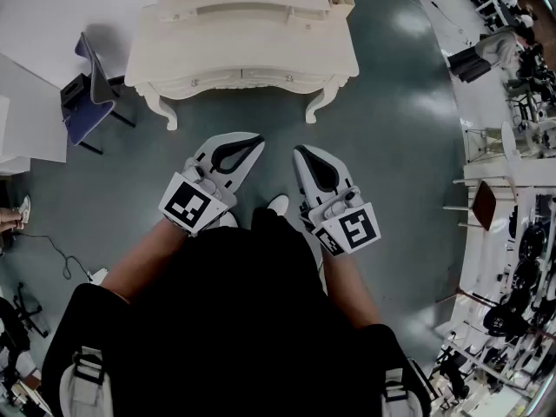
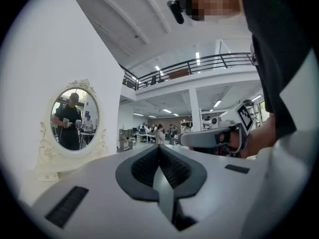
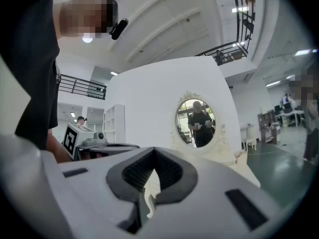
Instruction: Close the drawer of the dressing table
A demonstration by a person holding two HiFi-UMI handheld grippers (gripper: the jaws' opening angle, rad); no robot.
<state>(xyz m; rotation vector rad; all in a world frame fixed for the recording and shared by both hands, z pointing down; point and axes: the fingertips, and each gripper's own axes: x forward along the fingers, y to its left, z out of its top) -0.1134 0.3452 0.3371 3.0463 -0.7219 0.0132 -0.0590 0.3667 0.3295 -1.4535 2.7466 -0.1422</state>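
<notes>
The cream dressing table (image 1: 243, 46) stands ahead of me at the top of the head view, and its drawer fronts (image 1: 239, 80) look flush with its front edge. Its oval mirror (image 2: 75, 116) (image 3: 195, 122) shows in both gripper views with a person reflected in it. My left gripper (image 1: 252, 142) (image 2: 159, 151) and right gripper (image 1: 300, 152) (image 3: 154, 151) are held level side by side, well short of the table. Both are shut, with nothing between the pads. Neither touches the table.
A blue chair (image 1: 87, 94) and a white table (image 1: 26, 111) stand to the left. Cables (image 1: 52, 250) lie on the dark floor at the left. White benches and racks (image 1: 512, 233) with equipment line the right side.
</notes>
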